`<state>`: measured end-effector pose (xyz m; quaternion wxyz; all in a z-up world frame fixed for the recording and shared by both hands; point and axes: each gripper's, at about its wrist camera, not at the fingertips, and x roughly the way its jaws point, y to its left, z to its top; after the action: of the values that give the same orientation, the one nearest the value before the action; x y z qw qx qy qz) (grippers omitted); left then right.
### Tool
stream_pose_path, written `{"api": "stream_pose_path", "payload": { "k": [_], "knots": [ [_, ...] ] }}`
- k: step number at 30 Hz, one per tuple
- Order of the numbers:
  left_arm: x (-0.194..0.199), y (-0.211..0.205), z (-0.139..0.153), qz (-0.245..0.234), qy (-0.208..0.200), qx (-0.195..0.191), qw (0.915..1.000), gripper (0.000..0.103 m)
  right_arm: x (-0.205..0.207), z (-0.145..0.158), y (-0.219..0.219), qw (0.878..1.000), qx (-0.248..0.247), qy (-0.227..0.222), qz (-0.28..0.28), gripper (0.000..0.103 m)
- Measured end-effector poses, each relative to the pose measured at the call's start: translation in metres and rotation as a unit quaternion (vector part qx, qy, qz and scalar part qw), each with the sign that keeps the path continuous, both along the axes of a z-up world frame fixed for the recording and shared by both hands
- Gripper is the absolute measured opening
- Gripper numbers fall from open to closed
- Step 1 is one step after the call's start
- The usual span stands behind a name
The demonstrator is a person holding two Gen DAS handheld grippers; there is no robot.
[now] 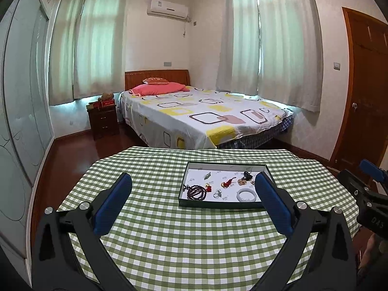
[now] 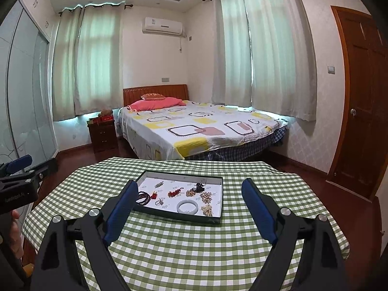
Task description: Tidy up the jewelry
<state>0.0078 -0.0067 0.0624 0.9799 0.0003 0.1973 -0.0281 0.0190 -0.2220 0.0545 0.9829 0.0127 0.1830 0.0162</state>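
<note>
A shallow dark-rimmed tray [image 1: 186, 179] [image 2: 213, 220] with a white lining lies on the green checked tablecloth. Inside it lie a dark bead bracelet [image 1: 196, 192] [image 2: 143, 197], a white bangle [image 1: 246, 195] [image 2: 187, 207], red tasselled charms [image 1: 228, 182] [image 2: 174, 192], a ring [image 2: 159, 202] and gold-coloured pieces [image 2: 206, 197]. My left gripper [image 1: 192, 181] hovers open above the cloth, short of the tray, with nothing between its blue pads. My right gripper [image 2: 189, 189] is also open and empty, with the tray ahead between its fingers. Each gripper shows at the edge of the other's view.
The table [image 1: 169, 230] [image 2: 194, 254] stands in a bedroom. Beyond its far edge is a bed [image 1: 201, 118] with a patterned sheet, a dark nightstand [image 1: 103, 118], curtained windows and a wooden door [image 2: 363, 101] at the right. A glass wardrobe [image 1: 21, 109] lines the left wall.
</note>
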Motion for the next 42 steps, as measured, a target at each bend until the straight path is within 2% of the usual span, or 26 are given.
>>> {"api": "stream_pose_path", "payload": {
  "k": [42],
  "knots": [
    [0.0002,-0.0028,-0.0028,-0.001,0.002,-0.004,1.0000,0.099,-0.0010,-0.0003,0.0045,1.000,0.001,0.000,0.003,0.085]
  ]
}}
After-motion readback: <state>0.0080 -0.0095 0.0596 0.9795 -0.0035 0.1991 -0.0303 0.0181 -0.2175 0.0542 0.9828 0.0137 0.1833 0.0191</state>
